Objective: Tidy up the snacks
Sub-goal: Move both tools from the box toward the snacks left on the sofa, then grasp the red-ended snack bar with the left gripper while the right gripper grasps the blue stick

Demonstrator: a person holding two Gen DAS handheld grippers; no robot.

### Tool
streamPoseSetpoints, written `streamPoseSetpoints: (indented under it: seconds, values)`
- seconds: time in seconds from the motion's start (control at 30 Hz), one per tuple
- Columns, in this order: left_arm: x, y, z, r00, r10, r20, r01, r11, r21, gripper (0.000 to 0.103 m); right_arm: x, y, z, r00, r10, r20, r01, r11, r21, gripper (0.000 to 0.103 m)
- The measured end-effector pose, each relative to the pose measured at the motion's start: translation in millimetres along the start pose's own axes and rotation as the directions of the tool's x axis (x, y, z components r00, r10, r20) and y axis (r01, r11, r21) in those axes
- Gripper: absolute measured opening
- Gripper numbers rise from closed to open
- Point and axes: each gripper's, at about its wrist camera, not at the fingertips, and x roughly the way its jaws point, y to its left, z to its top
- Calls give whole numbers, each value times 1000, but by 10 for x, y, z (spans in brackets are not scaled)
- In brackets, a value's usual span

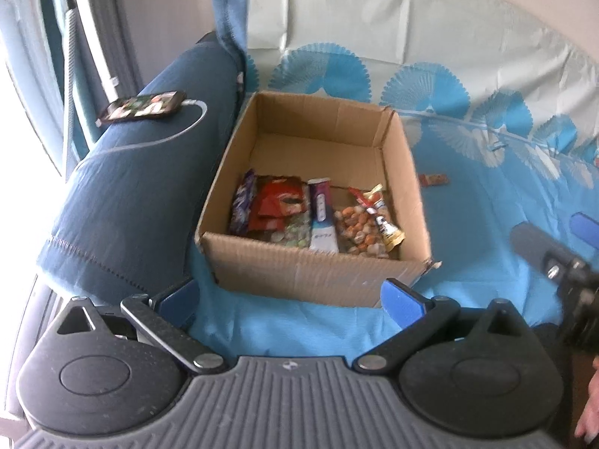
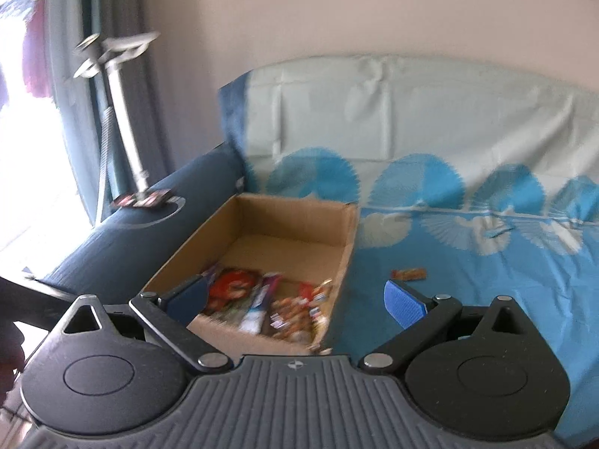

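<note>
An open cardboard box [image 1: 402, 172] [image 2: 258, 220] sits on a blue patterned sofa cover. Its near end holds several snack packets: a purple packet [image 1: 241, 205], a red packet [image 1: 279, 202], a white and purple tube-like pack [image 1: 322, 220] and a bag of orange nuts [image 1: 355, 224]. One small orange snack bar [image 1: 434, 179] [image 2: 409, 274] lies on the cover right of the box. My left gripper [image 1: 290, 299] is open and empty, just in front of the box. My right gripper [image 2: 295, 299] is open and empty, over the box's near right corner; part of it shows at the right of the left wrist view [image 1: 554, 258].
A dark blue sofa armrest [image 1: 142, 172] [image 2: 123, 247] borders the box on the left, with a phone [image 1: 144, 106] and its white cable on top. A stand pole [image 2: 123, 123] and curtains are behind it. The sofa back [image 2: 411, 112] rises behind the box.
</note>
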Motion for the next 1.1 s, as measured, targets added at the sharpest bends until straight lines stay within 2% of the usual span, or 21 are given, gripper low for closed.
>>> streamPoseSetpoints:
  seconds: [0.17, 0.33, 0.4, 0.47, 0.53, 0.63, 0.7, 0.77, 0.87, 0.97, 1.03, 1.1]
  values:
    - [72, -383, 335, 999, -47, -10, 47, 996, 73, 103, 15, -676, 11, 989, -144, 30, 141, 986, 85, 101]
    - [262, -1005, 758, 991, -123, -46, 129, 977, 172, 103, 88, -1484, -135, 955, -296, -9, 295, 945, 139, 101]
    - [405, -1305, 913, 990, -123, -61, 134, 964, 230, 103, 136, -1809, -232, 943, -329, -43, 331, 929, 166, 101]
    - [639, -1648, 1079, 991, -114, -73, 131, 944, 302, 103, 215, -2110, -316, 935, -347, -75, 355, 913, 200, 101]
    - [971, -1980, 1222, 988, -93, -121, 131, 923, 361, 103, 326, -2416, -370, 930, -350, -108, 366, 897, 248, 101]
    - [1530, -2361, 1421, 975, -77, -210, 153, 914, 376, 103, 574, -2869, -359, 922, -362, -138, 387, 864, 321, 101]
    - [1892, -2570, 1535, 969, -67, -236, 158, 906, 392, 103, 810, -3148, -285, 917, -372, -148, 400, 848, 348, 101]
    - [2256, -2764, 1634, 969, -36, -245, 142, 893, 427, 103, 1117, -3436, -182, 921, -360, -148, 389, 843, 371, 101]
    - [2782, -2999, 1733, 960, 6, -279, 139, 856, 497, 103, 1686, -3819, -17, 924, -344, -168, 383, 836, 392, 102]
    - [3261, -3141, 1785, 954, 54, -294, 126, 819, 560, 103, 2414, -4083, 108, 925, -334, -179, 378, 850, 366, 102]
    - [3556, -3208, 1823, 947, 70, -312, 129, 811, 571, 103, 2899, -4224, 157, 924, -321, -206, 376, 857, 351, 102]
    - [3792, -3218, 1865, 940, 73, -332, 135, 817, 561, 103, 3382, -4400, 158, 920, -310, -238, 380, 851, 361, 102]
